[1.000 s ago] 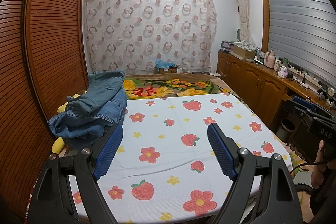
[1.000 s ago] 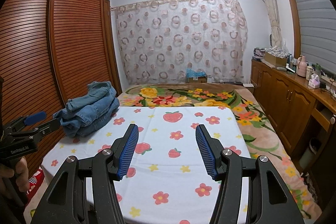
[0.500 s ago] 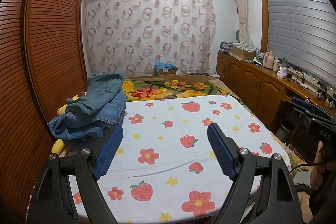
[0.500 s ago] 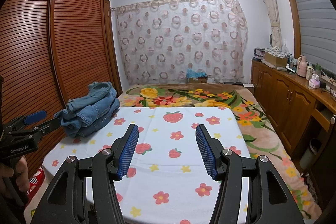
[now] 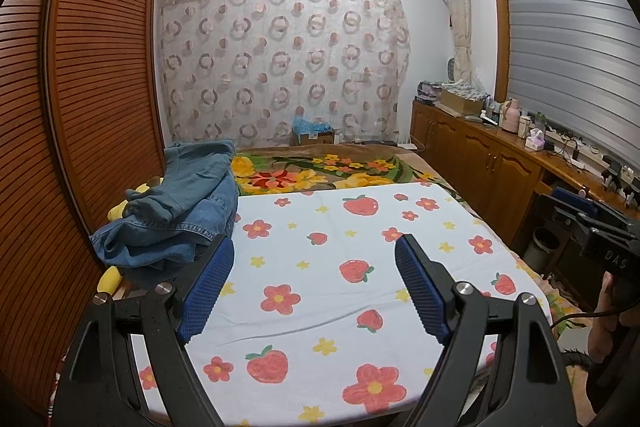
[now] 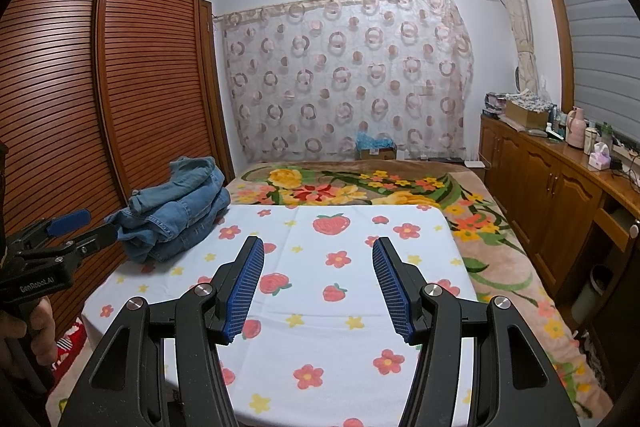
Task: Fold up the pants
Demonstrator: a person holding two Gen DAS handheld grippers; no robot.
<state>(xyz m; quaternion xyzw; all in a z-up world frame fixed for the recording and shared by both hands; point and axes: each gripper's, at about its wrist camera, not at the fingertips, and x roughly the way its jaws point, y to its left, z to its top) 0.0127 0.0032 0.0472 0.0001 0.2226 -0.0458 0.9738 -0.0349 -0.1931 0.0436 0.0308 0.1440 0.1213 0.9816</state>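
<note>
A heap of blue denim pants (image 5: 176, 215) lies crumpled at the far left of the bed, on the edge of the white strawberry-and-flower sheet (image 5: 320, 267). It also shows in the right wrist view (image 6: 180, 211). My left gripper (image 5: 314, 255) is open and empty, hovering above the sheet just right of the heap. My right gripper (image 6: 318, 255) is open and empty above the middle of the sheet. The left gripper appears at the left edge of the right wrist view (image 6: 76, 231), close to the heap. The right gripper appears at the right edge of the left wrist view (image 5: 576, 211).
A slatted wooden wardrobe (image 6: 100, 87) stands along the bed's left side. A floral blanket (image 6: 360, 187) covers the far end of the bed. Wooden cabinets (image 6: 560, 187) with bottles and boxes line the right wall. A curtain (image 6: 344, 75) hangs at the back.
Both grippers stay open and nearly still. The left wrist view has shifted very slightly.
</note>
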